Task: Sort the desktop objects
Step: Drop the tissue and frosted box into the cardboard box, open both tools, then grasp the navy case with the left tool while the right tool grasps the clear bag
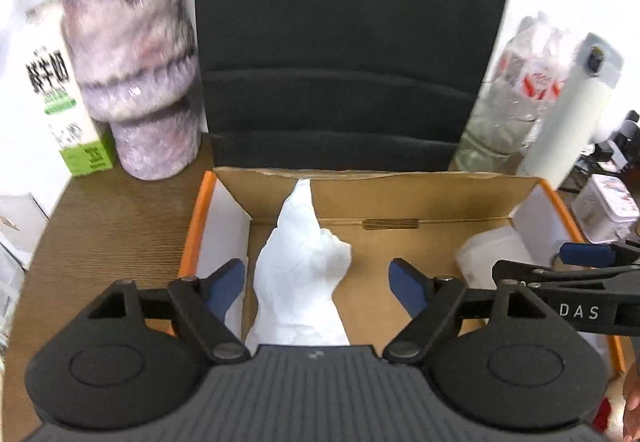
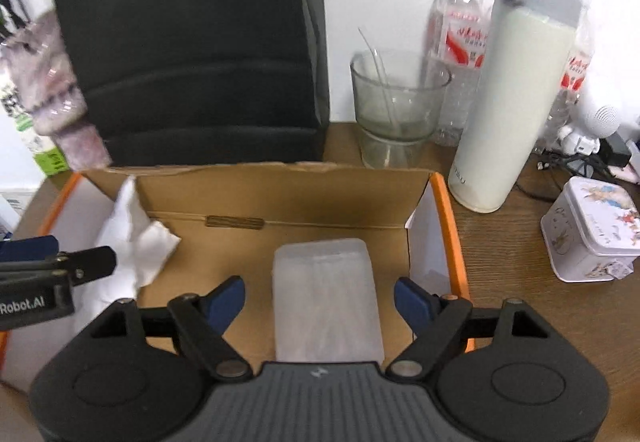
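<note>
An open cardboard box with orange edges (image 1: 440, 198) (image 2: 280, 182) lies on the wooden desk. A crumpled white paper wad (image 1: 304, 266) (image 2: 132, 242) lies in its left half. A frosted translucent plastic case (image 2: 326, 302) (image 1: 492, 258) lies in its right half. My left gripper (image 1: 318, 282) is open, its fingers on either side of the paper wad, apart from it. My right gripper (image 2: 320, 294) is open, its fingers on either side of the plastic case, apart from it.
A black bag (image 1: 352, 42) stands behind the box. A marbled purple vase (image 1: 136, 82) and a milk carton (image 1: 52, 82) stand at the left. A glass beaker (image 2: 396, 106), water bottles (image 2: 460, 34), a white flask (image 2: 516, 90) and a decorated tin (image 2: 592, 230) stand at the right.
</note>
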